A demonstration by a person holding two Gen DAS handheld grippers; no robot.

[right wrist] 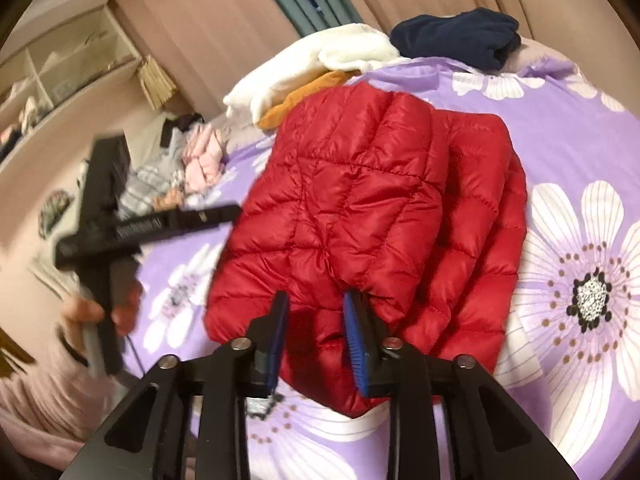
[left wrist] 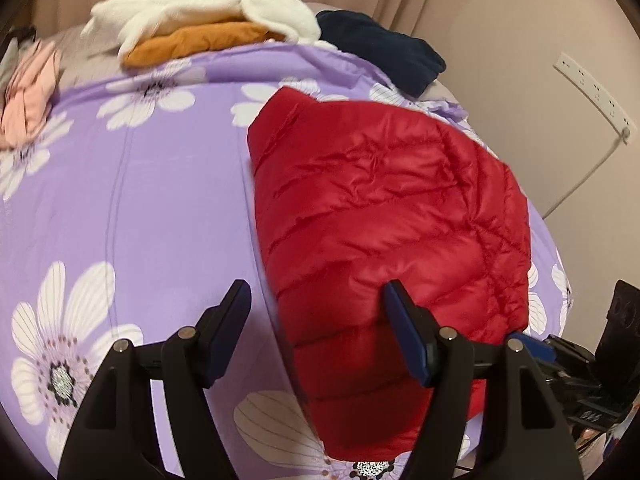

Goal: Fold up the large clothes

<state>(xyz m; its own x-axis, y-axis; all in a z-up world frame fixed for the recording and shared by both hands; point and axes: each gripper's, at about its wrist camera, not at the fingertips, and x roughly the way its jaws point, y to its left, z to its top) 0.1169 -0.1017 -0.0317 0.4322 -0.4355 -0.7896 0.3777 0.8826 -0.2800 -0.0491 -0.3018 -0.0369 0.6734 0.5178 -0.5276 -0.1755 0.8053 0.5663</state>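
Already folded, the red puffer jacket (right wrist: 372,216) lay on the floral bed cover (right wrist: 568,128), its long axis running from lower centre toward the upper frame. Nearer it, the right gripper (right wrist: 316,300) straddled its near edge, jaws parted and released; the left gripper (left wrist: 316,292) stood wide and empty over the jacket's left margin.

Dim warm light, blurred fisheye edges

You have one red quilted puffer jacket (left wrist: 384,216) lying on one lilac bedspread printed with white daisies (left wrist: 160,184). At the far edge sit three folded garments: one white fleece (left wrist: 200,4), one mustard-orange piece (left wrist: 200,42) under it, and one navy piece (left wrist: 384,48) to the right. Far left lies one pink bundle (left wrist: 28,96), possibly several items. Two black two-finger grippers: left (left wrist: 316,300), right (right wrist: 316,302).
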